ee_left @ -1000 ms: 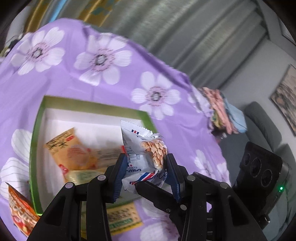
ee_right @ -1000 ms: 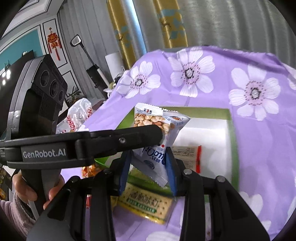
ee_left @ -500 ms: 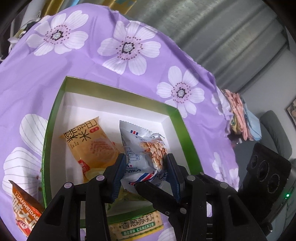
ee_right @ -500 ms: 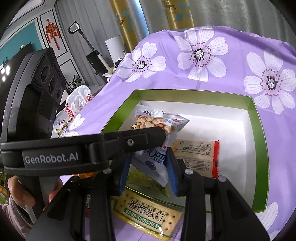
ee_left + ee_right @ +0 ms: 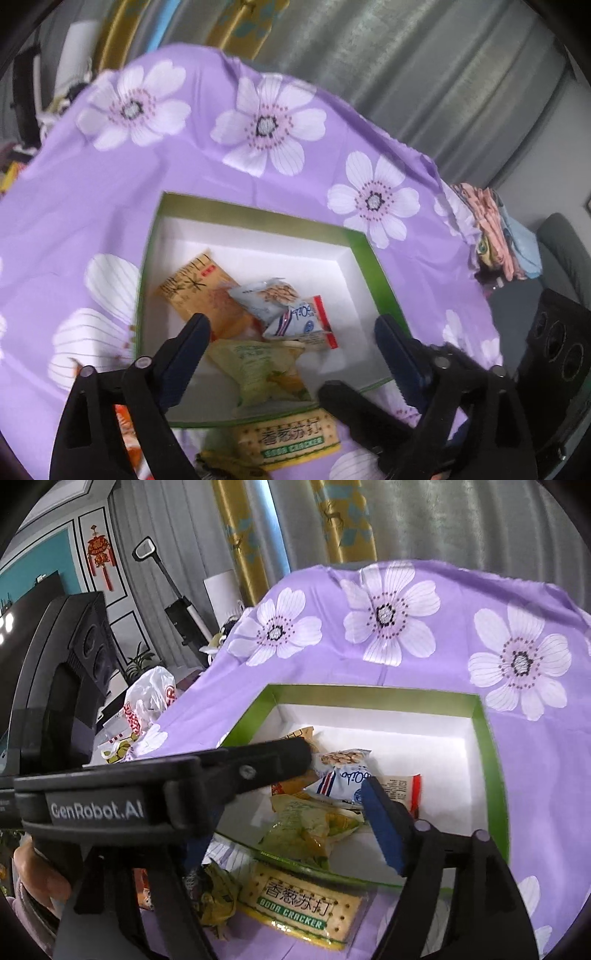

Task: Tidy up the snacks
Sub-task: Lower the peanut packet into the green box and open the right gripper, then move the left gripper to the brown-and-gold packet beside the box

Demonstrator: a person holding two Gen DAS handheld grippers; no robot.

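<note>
Snacks are mostly piled in the green-rimmed box [image 5: 373, 254] with the white inside, sitting on the counter with that purple flower cloth [image 5: 221, 173] over it. The peanut packet [image 5: 284, 310] is lying loose in the box on top of the others, leaning on an orange packet [image 5: 195, 284], with a pale green packet [image 5: 262, 369] closer to the near wall. Nothing's gripping it: left gripper [image 5: 295, 354] has its jaws opening wide, hanging over the box with just air between the blue pads, not touching any packet. Right gripper [image 5: 288, 830] is opening too, its blue finger [image 5: 384, 827] just beside the peanut packet [image 5: 343, 775], pads off it. Outside the box, at the counter's near edge, there's a soda cracker pack [image 5: 303, 904] right against the box wall, plus a crumpled yellowish wrapper [image 5: 214, 897] beside it.
</note>
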